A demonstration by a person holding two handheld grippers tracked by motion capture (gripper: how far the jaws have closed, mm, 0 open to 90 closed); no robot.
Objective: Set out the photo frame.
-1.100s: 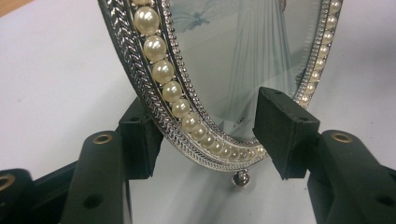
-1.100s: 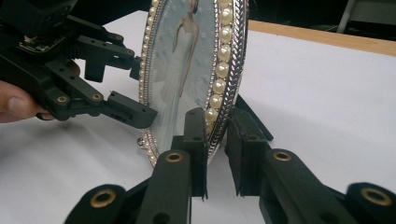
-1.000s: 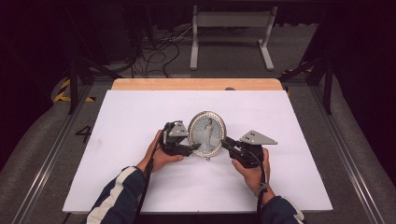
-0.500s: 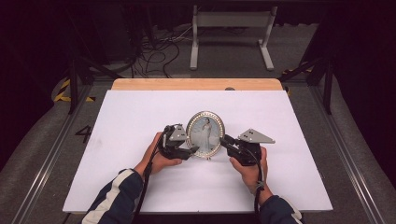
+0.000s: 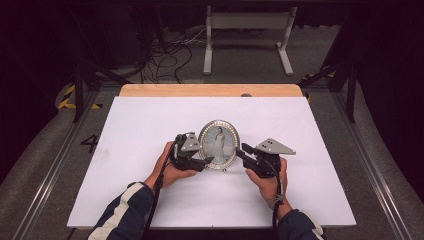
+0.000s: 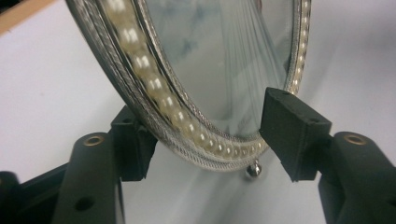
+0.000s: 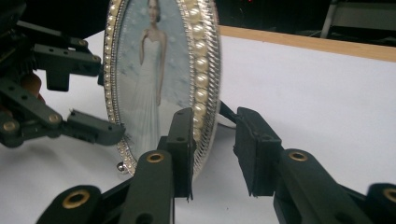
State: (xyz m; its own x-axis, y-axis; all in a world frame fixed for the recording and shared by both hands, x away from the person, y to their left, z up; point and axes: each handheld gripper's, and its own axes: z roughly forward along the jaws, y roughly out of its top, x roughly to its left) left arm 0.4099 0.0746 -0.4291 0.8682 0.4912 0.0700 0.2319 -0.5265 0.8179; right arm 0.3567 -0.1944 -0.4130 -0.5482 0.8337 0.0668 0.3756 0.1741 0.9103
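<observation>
1. Black jaws of the left gripper (image 6: pixel 205 140) straddle the lower rim of the oval picture frame (image 6: pixel 187 93) in the left gripper view. The pad on the left of that view sits against the back of the rim; the one on the right stands just off the glass. These jaws have just been opening, with the frame between them.
2. The right gripper (image 7: pixel 212 149) also straddles the frame's edge in its own view. One pad lies close against the pearl border and the other stands clear behind, so the grip is loose. Its jaws have just been opening too.
3. The picture frame (image 5: pixel 218 144) stands upright slightly below the middle of the high view, between the left gripper (image 5: pixel 197 159) and the right gripper (image 5: pixel 245 152). Its pearl-beaded silver rim holds a picture of a figure in a white dress.
4. A small ball foot (image 6: pixel 253 169) rests on the white table sheet (image 5: pixel 150 125).
5. A strip of wooden board (image 5: pixel 210 90) runs along the sheet's upper edge.
</observation>
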